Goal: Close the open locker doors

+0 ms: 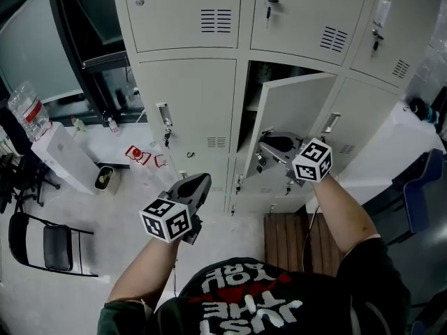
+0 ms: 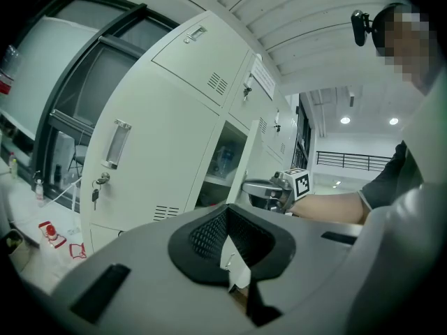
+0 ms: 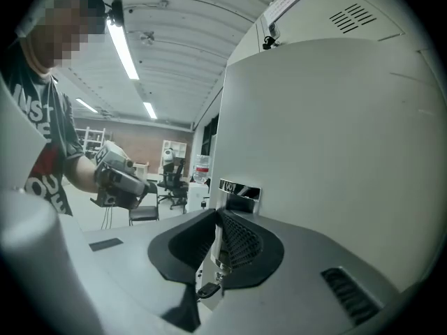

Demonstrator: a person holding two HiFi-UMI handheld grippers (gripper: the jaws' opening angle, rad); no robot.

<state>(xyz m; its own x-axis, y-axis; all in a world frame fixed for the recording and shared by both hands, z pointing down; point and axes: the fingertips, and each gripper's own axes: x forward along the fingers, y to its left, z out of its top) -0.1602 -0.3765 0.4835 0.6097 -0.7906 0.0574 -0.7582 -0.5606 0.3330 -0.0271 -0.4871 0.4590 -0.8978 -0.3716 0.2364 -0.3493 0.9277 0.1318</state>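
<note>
The locker door (image 1: 297,114) stands part-way out from the open compartment (image 1: 253,93). It is hinged on the compartment's right side, its long axis is upright, and its free edge swings out toward me on the compartment's left. That free edge carries the handle (image 3: 237,190) and, below it, the key (image 3: 207,289) hanging in the lock.

My right tool (image 3: 218,253) is the nearer one. It sits out in front of the compartment, facing the door's outer face low down by the free edge, so the door lies straight ahead of it. Its jaws are drawn narrow, almost together, with nothing clamped; I see the lock and key only through the slit between them. I cannot tell whether the tips already touch the panel.

I judge the coming move to be a push into the face, away from me, near the free edge where the leverage is best.

My left tool (image 1: 199,185) is well apart, down and to the left of the compartment, in front of the neighbouring closed door (image 1: 188,110). Its jaws are together and empty.
</note>
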